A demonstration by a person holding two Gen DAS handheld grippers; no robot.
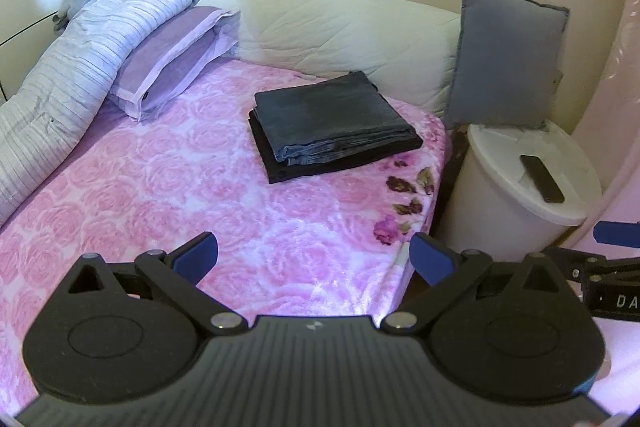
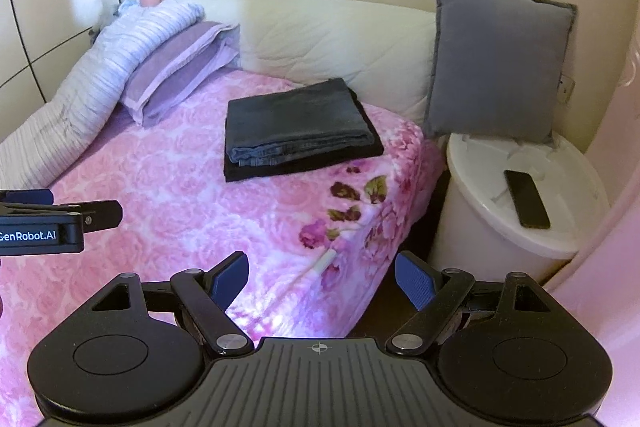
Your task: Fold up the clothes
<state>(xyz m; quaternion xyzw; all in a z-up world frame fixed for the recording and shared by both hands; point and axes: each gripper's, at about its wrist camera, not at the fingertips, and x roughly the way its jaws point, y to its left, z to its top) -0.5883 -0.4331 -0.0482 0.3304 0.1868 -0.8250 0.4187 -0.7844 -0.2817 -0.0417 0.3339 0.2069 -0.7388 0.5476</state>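
Your folded stack (image 2: pixel 298 129) sits on the bed (image 2: pixel 168 211), pillows (image 2: pixel 176 67) far left, cushion (image 2: pixel 496 59) right, phone (image 2: pixel 527 199) on the bin (image 2: pixel 516 243) beside the bed.

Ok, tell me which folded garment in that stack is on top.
The grey jeans are on top; the black garment lies beneath them, showing only as a dark edge along the stack's front and sides.

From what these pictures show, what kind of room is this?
Most likely a bedroom: a bed with a pink floral blanket, a purple pillow near the padded headboard, and folded dark clothes stacked on it.
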